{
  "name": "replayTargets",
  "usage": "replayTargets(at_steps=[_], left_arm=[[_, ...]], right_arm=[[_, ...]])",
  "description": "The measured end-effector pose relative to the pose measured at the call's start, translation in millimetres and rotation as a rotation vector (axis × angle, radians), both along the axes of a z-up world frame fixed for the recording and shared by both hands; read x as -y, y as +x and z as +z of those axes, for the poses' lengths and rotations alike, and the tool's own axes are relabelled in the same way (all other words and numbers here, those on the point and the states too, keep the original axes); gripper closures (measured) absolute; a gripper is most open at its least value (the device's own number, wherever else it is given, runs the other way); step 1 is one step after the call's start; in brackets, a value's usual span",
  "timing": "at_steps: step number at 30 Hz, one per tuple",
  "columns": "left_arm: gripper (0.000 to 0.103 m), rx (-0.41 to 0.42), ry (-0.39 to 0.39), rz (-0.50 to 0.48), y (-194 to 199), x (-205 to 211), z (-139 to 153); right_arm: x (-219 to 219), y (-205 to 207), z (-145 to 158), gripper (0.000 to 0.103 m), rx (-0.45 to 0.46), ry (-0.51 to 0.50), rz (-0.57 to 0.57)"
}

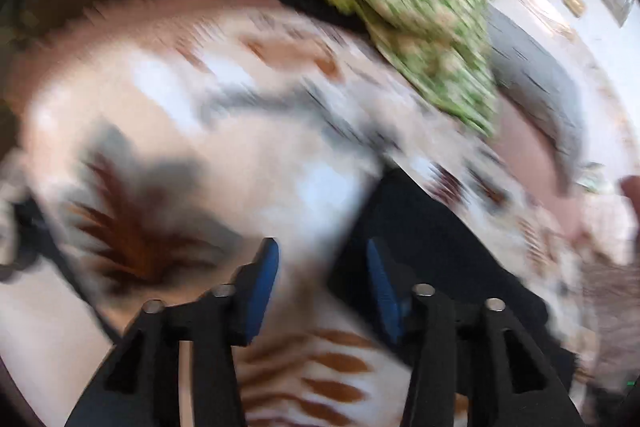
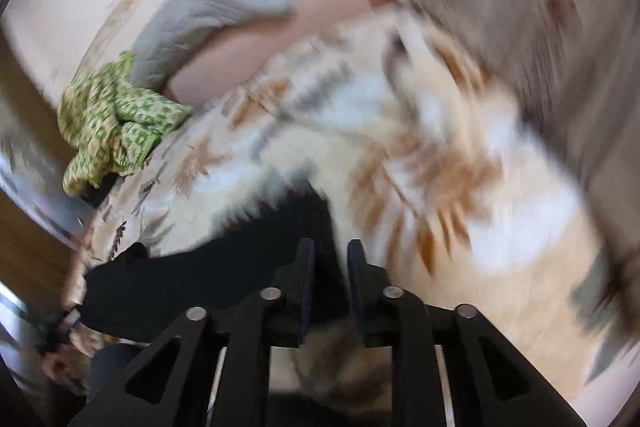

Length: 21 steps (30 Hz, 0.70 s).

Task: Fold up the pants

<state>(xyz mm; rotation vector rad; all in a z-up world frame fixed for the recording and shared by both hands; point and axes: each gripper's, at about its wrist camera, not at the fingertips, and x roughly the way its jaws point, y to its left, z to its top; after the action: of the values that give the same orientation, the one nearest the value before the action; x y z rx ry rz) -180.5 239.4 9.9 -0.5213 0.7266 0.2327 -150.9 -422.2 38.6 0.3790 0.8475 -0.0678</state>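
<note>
Black pants (image 1: 432,251) lying on the leafy bed cover (image 1: 208,115), near and a bit to the right, all blurry. Left gripper (image 1: 322,259) spread wide, holding nothing, right blue pad just at the cloth edge. Right gripper (image 2: 330,259) open only a small gap, hanging over the pants (image 2: 208,283); cannot tell if cloth sits inside. Green patterned cloth (image 2: 108,123) and grey pillow (image 2: 208,15) far off. Probably soft, light and floppy, so best to pinch a corner or the waist edge, not the middle
</note>
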Motion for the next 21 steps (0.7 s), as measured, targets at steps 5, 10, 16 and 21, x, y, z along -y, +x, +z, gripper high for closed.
replayTargets(at_steps=[5, 10, 16, 21], left_arm=[[0.07, 0.186, 0.127, -0.172, -7.9, 53.7, 20.4], [0.084, 0.09, 0.259, -0.299, 21.4, 101.9, -13.4], [0.087, 0.06, 0.243, -0.279, 29.7, 99.6, -31.3], [0.087, 0.085, 0.117, -0.281, 29.0, 74.7, -45.1]], right_arm=[[-119.3, 57.9, 24.9, 0.065, 0.108, -0.015, 0.478], [-227.0, 98.6, -17.2, 0.069, 0.093, -0.038, 0.769], [-279.2, 131.9, -81.8, 0.092, -0.049, -0.197, 0.873], [-257.5, 144.7, -100.9, 0.099, -0.096, -0.057, 0.793]])
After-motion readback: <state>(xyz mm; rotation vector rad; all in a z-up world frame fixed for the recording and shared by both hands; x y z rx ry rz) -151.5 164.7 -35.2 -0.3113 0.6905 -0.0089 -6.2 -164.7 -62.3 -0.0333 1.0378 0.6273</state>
